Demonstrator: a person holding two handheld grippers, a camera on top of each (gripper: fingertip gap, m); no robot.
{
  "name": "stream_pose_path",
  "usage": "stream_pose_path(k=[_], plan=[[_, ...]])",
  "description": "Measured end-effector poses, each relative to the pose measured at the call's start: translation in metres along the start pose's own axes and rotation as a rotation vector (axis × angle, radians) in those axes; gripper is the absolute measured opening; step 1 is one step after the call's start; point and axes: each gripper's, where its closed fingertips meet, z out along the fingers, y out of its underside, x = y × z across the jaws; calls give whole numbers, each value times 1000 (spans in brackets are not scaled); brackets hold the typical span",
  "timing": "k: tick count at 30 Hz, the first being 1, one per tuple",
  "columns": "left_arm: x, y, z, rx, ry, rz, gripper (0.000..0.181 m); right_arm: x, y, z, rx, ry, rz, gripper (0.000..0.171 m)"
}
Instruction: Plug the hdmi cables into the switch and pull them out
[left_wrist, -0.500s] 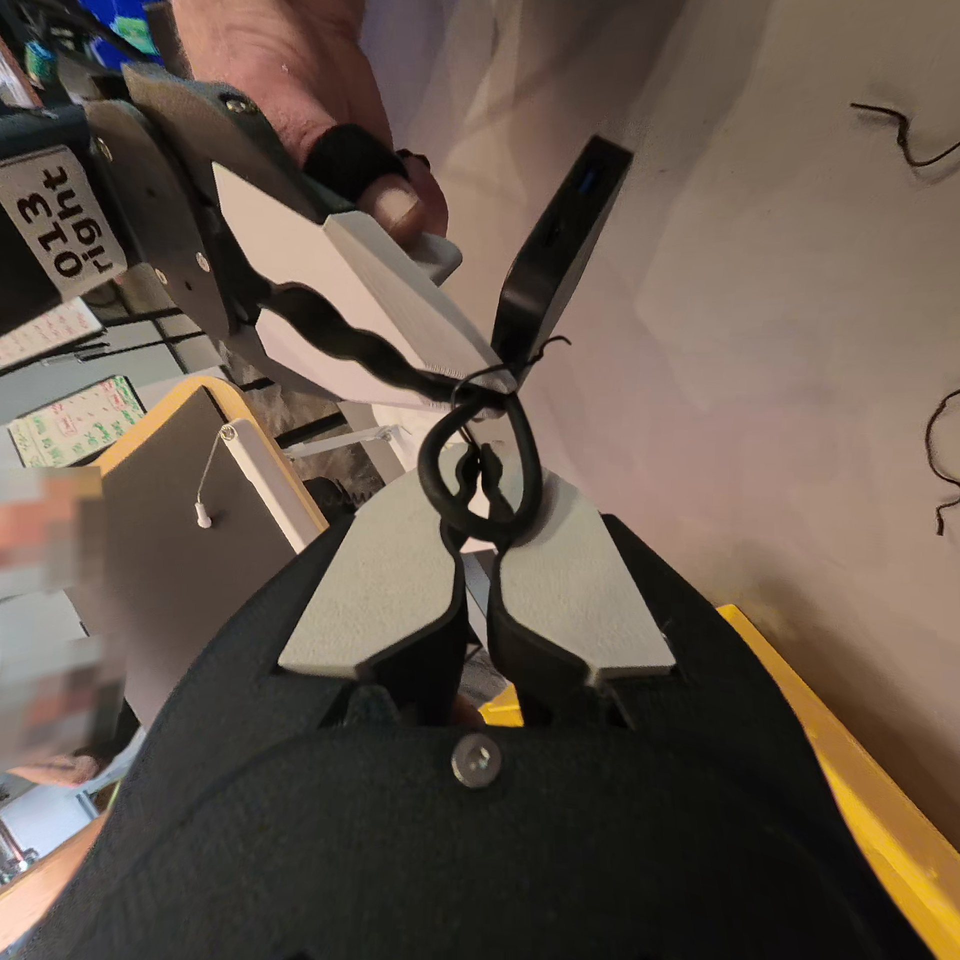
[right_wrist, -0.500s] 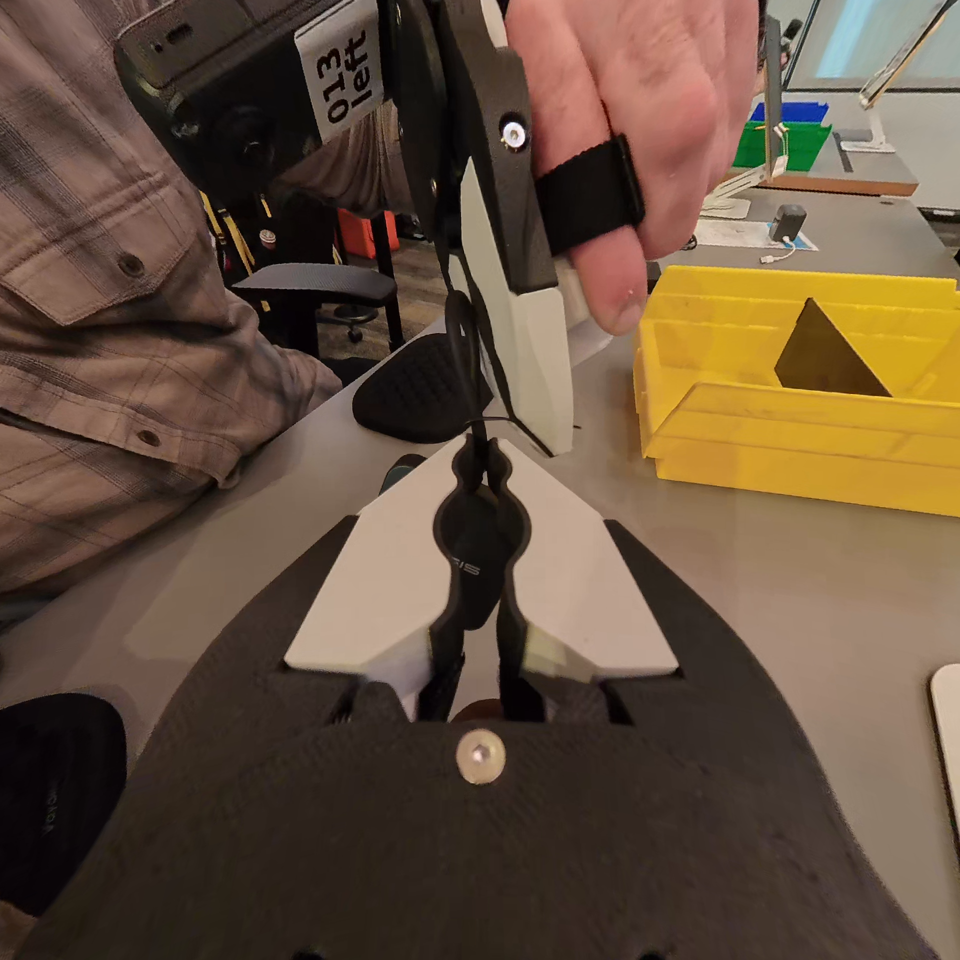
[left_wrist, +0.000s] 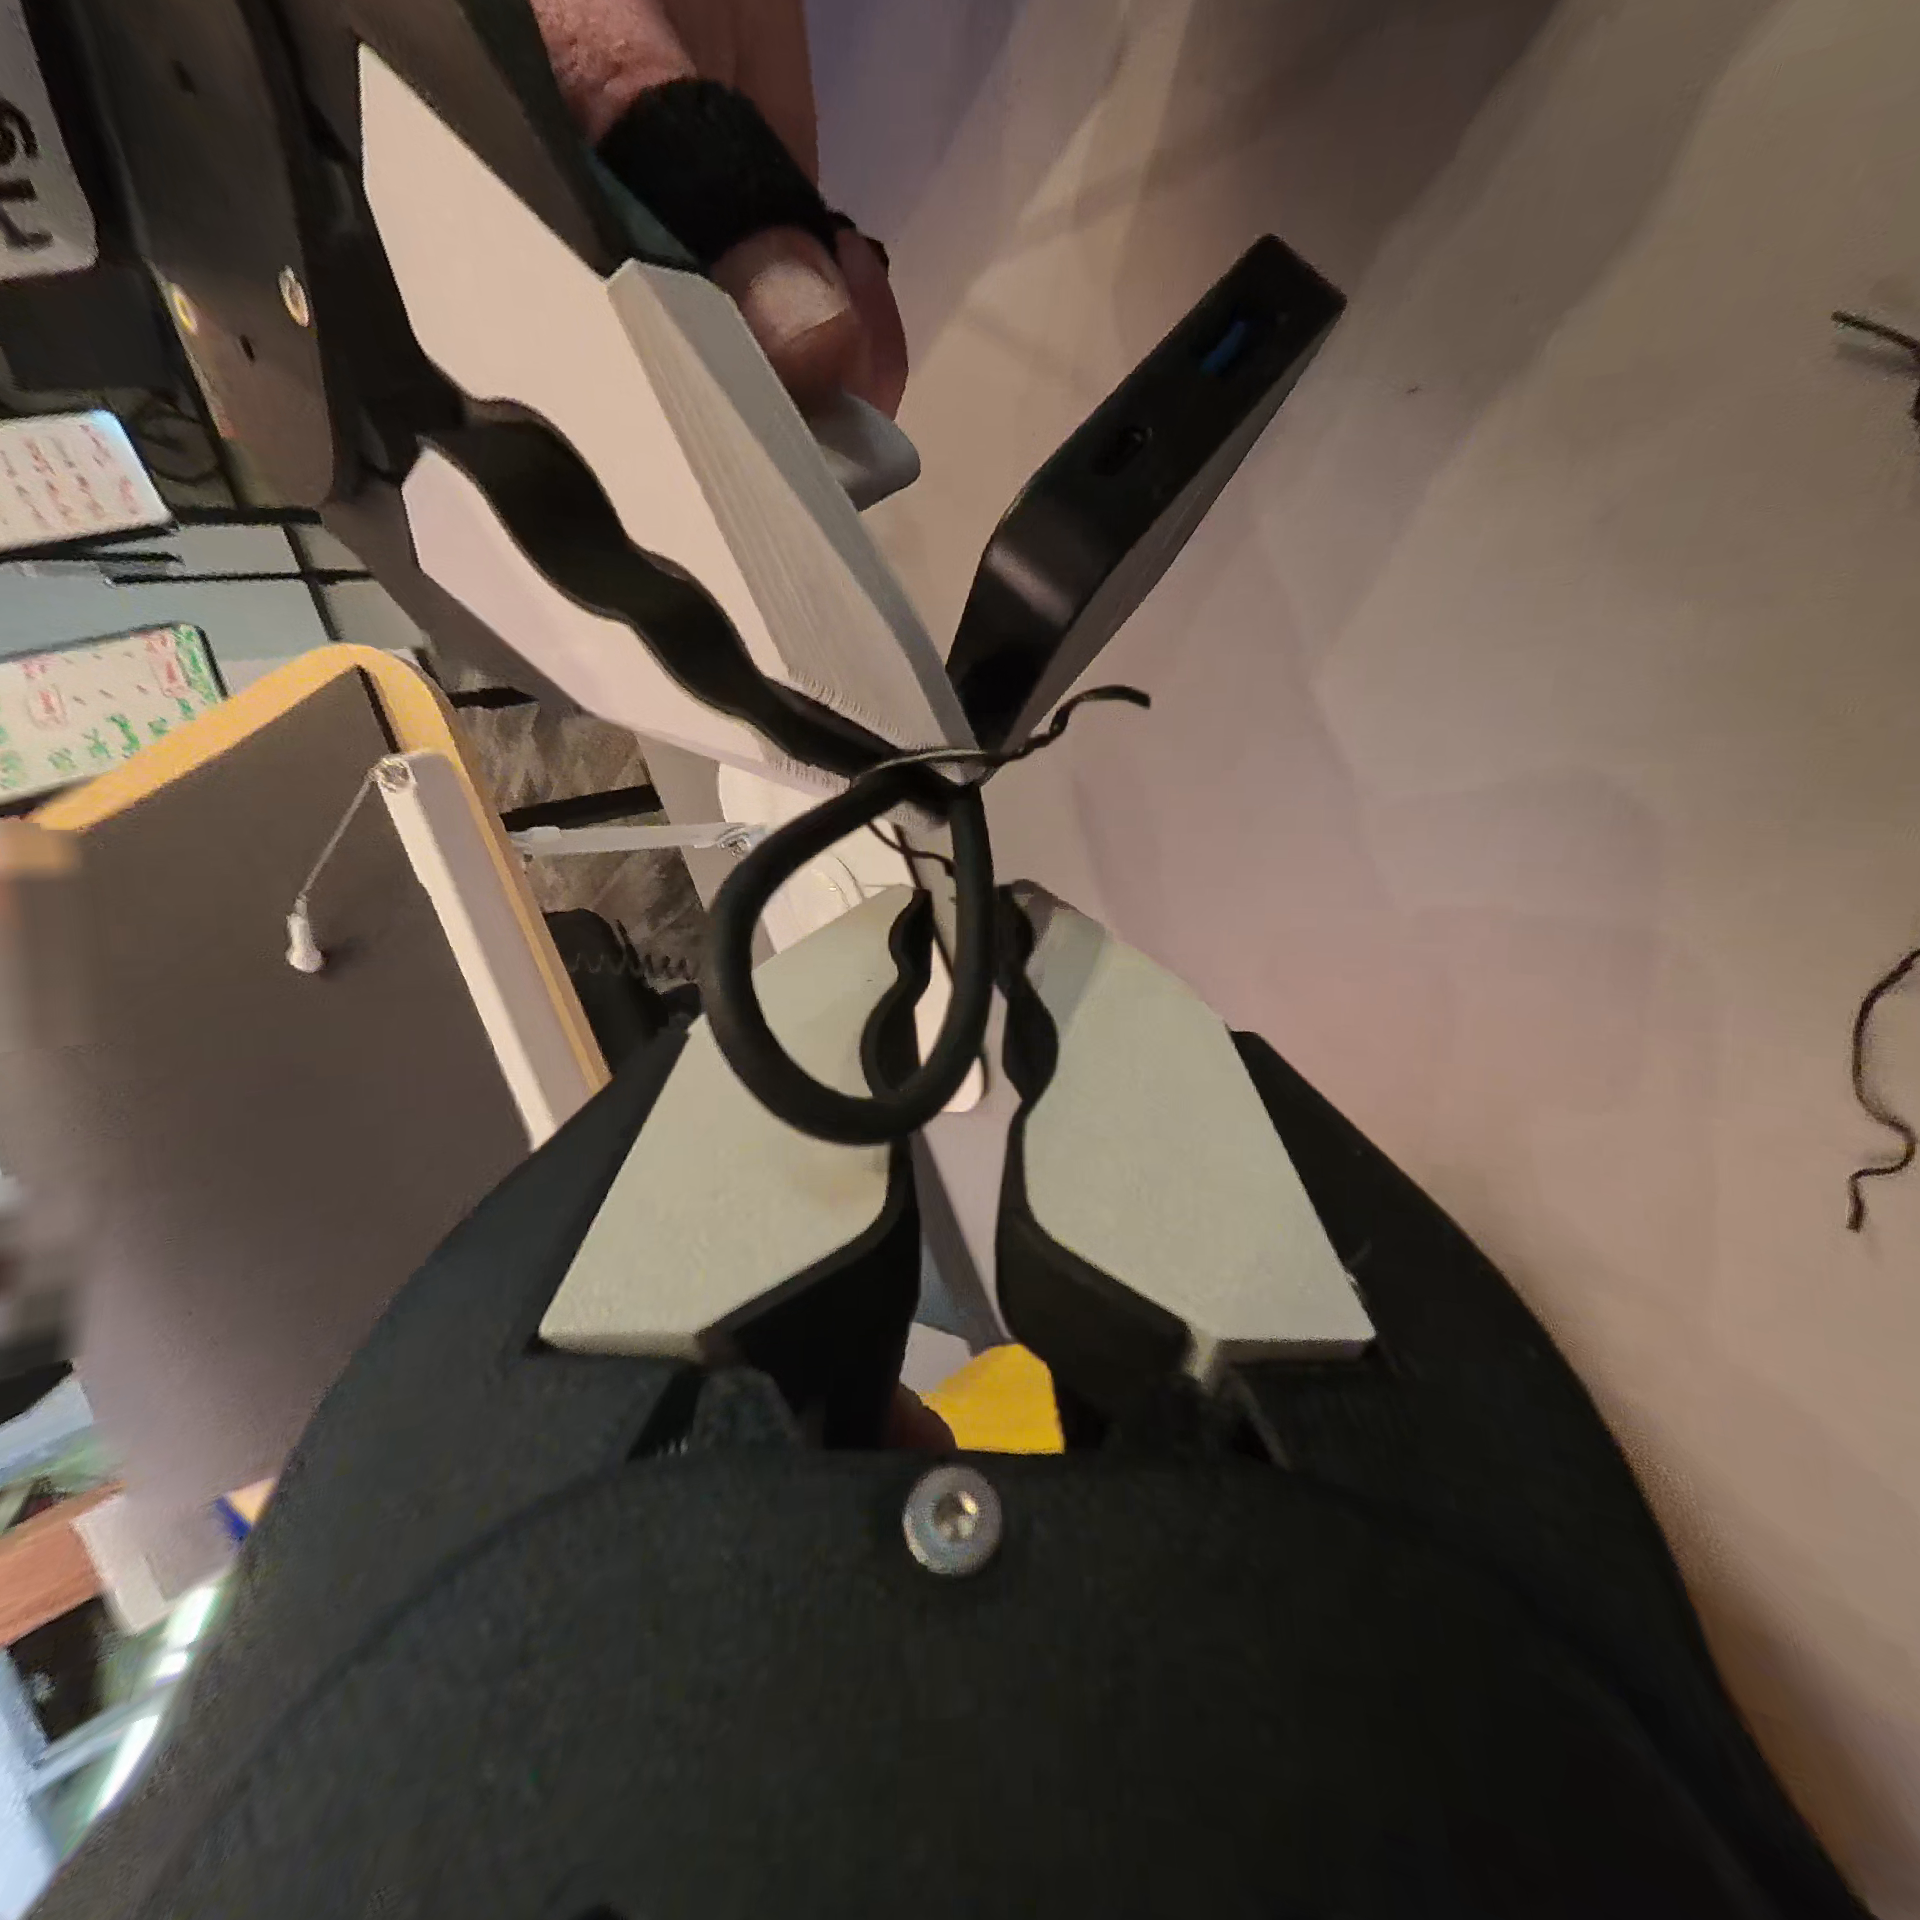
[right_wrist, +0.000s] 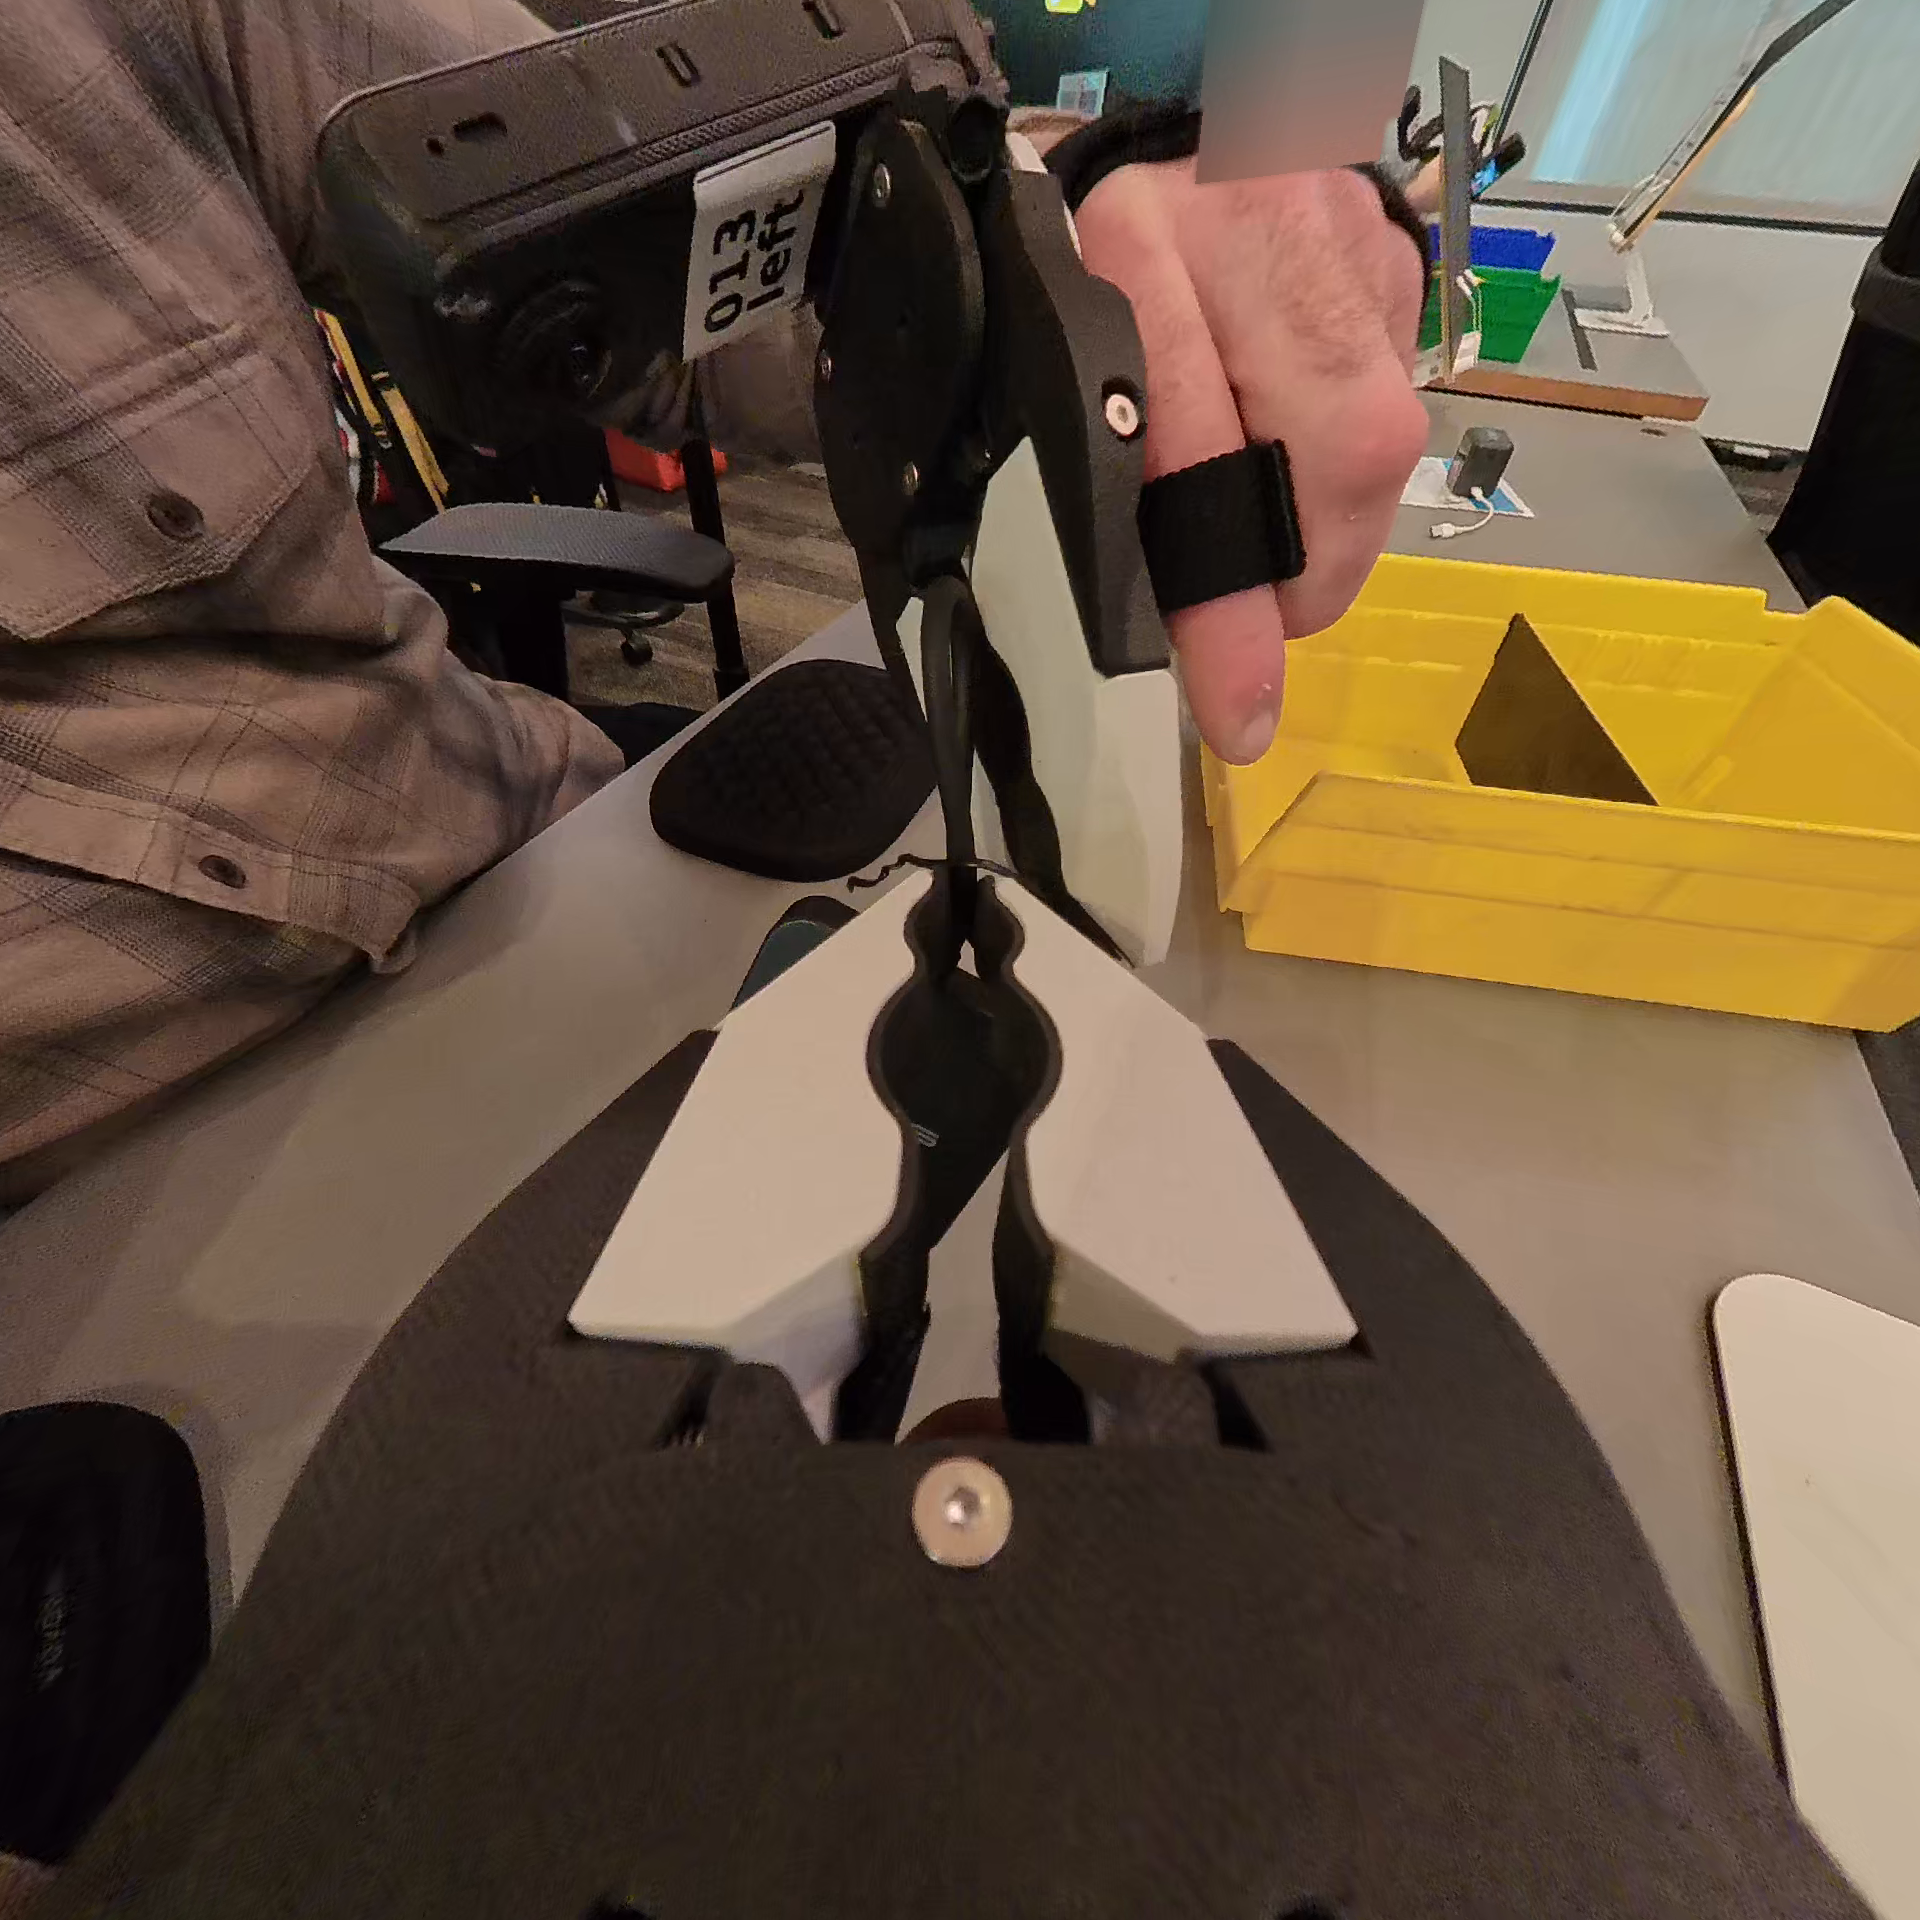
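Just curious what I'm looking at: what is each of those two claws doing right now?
Left gripper: open, with the black cable loop lying loose in the gap.
Right gripper: shut on the black switch.

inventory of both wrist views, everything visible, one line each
switch: 1, black, flat box held up at the right gripper's tips
cable: 1, black, looped between both grippers' tips
bin: 1, yellow, on table, right
table: 1, grey
pad: 1, black, table's far edge
chair: 1, black, beyond table
left gripper: jaws parted, cable loop between them
right gripper: shut on switch
hand: holds the left gripper
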Motion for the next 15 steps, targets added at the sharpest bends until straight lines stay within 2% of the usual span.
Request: stream_pose_path(k=[8, 11, 15], plan=[[16, 18, -11, 48, 86, -373, 46, 0, 1, -2, -2, 3, 0, 0], [15, 5, -30, 210, 125, -617, 62, 1, 0, -3, -3, 7, -4, 0], [-3, -20, -50, 506, 86, -863, 70, 0, -1, -3, -2, 4, -8, 0]])
